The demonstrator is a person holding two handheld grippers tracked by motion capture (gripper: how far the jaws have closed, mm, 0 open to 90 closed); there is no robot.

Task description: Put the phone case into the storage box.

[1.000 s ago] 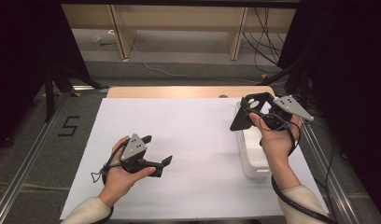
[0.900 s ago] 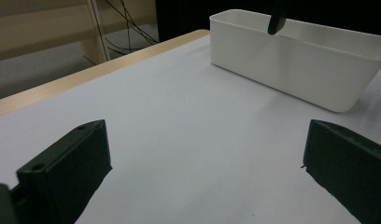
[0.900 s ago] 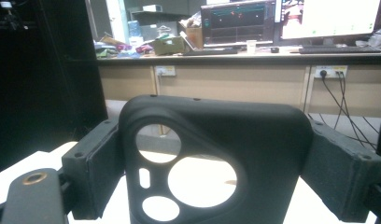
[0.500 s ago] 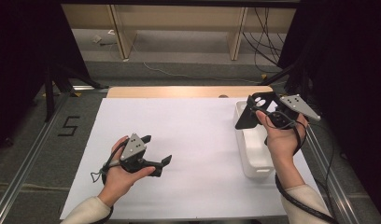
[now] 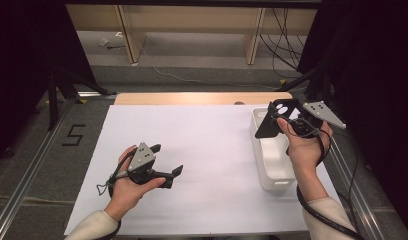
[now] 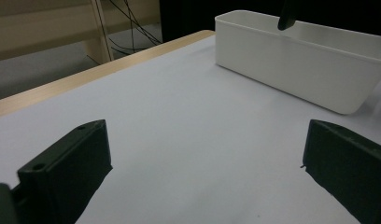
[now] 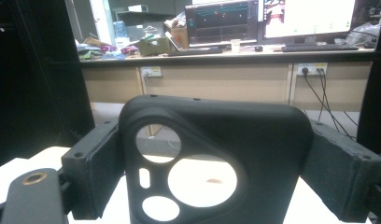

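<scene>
Since the earlier frames, your right hand-held gripper (image 5: pixel 273 119) has lifted the black rubbery phone case with round camera cut-outs (image 5: pixel 270 120) a little higher and farther back above the white rectangular plastic bin (image 5: pixel 272 165); your left hand-held gripper (image 5: pixel 164 162) has stayed in its place.

In the high view, you hold the case upright over the far end of the bin, probably so it clears the rim. The left one rests low over the white-covered worktop (image 5: pixel 212 150), well apart from the bin. A "5" (image 5: pixel 73 135) is marked on the grey floor at the left.

In the left gripper view, its jaws stand spread with nothing between them, as if waiting.

In the right gripper view, both jaws press on the case's (image 7: pixel 216 154) side edges, pinching it firmly. I can read no brand on it; the monitors behind are too blurred.
</scene>
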